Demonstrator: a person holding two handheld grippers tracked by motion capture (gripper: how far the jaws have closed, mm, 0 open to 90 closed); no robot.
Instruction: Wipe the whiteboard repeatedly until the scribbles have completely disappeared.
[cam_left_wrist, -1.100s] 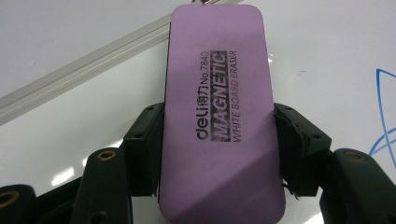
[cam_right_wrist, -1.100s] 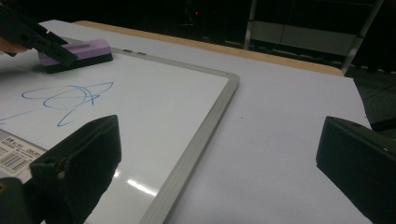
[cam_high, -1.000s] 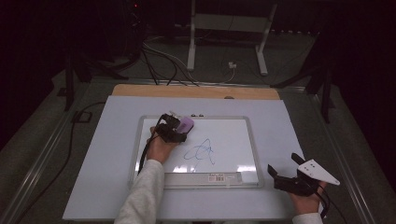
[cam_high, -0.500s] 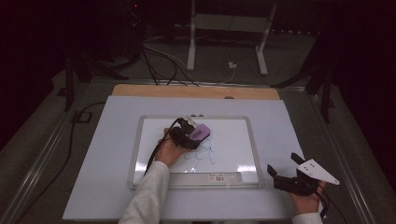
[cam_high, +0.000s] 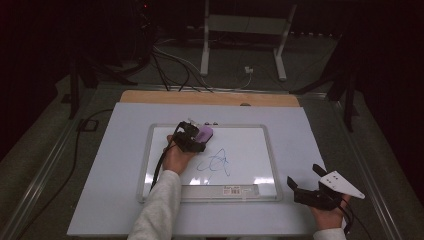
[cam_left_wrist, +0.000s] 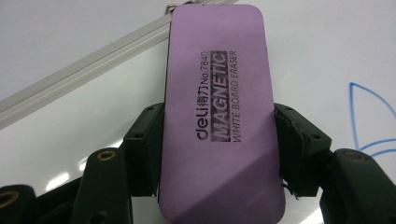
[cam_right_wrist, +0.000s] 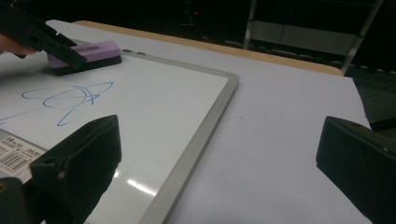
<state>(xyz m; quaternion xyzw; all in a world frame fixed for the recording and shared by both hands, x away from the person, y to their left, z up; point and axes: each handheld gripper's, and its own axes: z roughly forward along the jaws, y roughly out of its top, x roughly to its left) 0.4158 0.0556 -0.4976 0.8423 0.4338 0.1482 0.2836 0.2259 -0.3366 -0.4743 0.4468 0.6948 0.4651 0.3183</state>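
Eraser (cam_left_wrist: 219, 112): a purple block with rounded corners. It lies flat on the whiteboard (cam_high: 250, 145), close to the top rim.

Eraser's long way: in the left gripper view it runs from 6 o'clock up to 12 o'clock, straight out ahead of the jaws. In the high view it points from the hand toward about 1 o'clock.

Eraser's words: the print runs along the long way and says it is a magnetic whiteboard eraser. The printed face is up.

Left gripper (cam_left_wrist: 219, 133): its two black jaws squeeze the eraser's long sides, one at 9 o'clock and one at 3 o'clock. The pads touch it about halfway along. The far half sticks out past the jaws and the near end reaches back between them.

Left hand (cam_high: 178, 156): it rests over the whiteboard at about 7 o'clock from the eraser.

Drawing (cam_high: 216, 163): a blue scribble on the whiteboard, near the eraser at about 5 o'clock in the high view. The eraser does not touch it.

Right gripper (cam_high: 306, 181): it sits off the whiteboard, at about 4 o'clock from it, on the table (cam_high: 310, 130). Its jaws are wide apart with nothing between them.

Right gripper view: the eraser (cam_right_wrist: 88, 52) is far off at about 10 o'clock, with the left gripper's jaw on it.
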